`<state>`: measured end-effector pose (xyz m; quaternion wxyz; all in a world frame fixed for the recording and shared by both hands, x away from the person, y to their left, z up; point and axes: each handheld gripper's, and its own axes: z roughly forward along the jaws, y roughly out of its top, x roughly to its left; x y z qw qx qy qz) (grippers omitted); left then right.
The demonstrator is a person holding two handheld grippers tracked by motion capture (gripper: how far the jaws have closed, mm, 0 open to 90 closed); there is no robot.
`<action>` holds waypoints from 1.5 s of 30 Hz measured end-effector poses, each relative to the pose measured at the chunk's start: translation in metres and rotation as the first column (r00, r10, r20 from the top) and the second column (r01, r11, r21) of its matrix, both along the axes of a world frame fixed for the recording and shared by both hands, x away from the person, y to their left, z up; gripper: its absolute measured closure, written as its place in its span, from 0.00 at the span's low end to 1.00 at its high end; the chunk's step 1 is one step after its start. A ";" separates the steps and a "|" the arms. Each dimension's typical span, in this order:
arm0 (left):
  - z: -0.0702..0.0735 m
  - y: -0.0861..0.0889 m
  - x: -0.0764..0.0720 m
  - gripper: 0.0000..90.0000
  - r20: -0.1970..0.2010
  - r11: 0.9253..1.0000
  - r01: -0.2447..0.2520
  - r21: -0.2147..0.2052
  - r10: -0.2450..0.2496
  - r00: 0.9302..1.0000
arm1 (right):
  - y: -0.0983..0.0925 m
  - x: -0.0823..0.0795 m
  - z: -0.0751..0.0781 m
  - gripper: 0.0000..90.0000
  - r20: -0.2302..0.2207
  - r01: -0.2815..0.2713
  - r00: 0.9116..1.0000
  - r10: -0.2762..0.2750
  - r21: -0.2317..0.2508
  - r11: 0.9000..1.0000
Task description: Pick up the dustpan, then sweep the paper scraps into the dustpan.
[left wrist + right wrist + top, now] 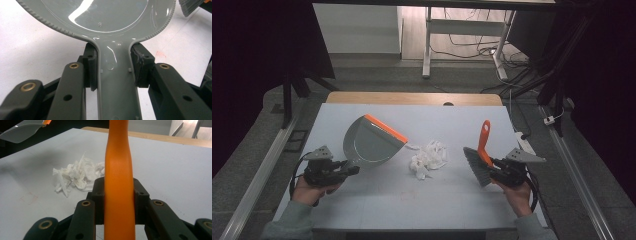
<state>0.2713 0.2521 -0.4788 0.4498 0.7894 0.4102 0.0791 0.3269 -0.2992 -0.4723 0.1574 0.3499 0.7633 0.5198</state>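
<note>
The left gripper (348,169) clamps the grey dustpan (369,142) by its handle, the pan raised left of the paper scraps (428,157) on the table (377,200). The right gripper (495,167) clamps the brush (479,160) by its orange handle, right of the scraps. In the right gripper view the bristles are cut off below and the dustpan is cropped at the top corner.

Open table around the paper scraps

The crumpled paper scraps (428,158) lie mid-table; the dustpan (371,142) blocks their left, the brush (478,161) stands off their right, with bare table (412,200) in front and behind.
</note>
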 end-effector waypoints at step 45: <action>-0.007 -0.019 -0.017 0.68 -0.072 0.981 0.166 0.102 -0.159 0.985 | 0.048 0.030 0.019 0.78 0.017 0.005 1.000 -0.004 -0.018 1.000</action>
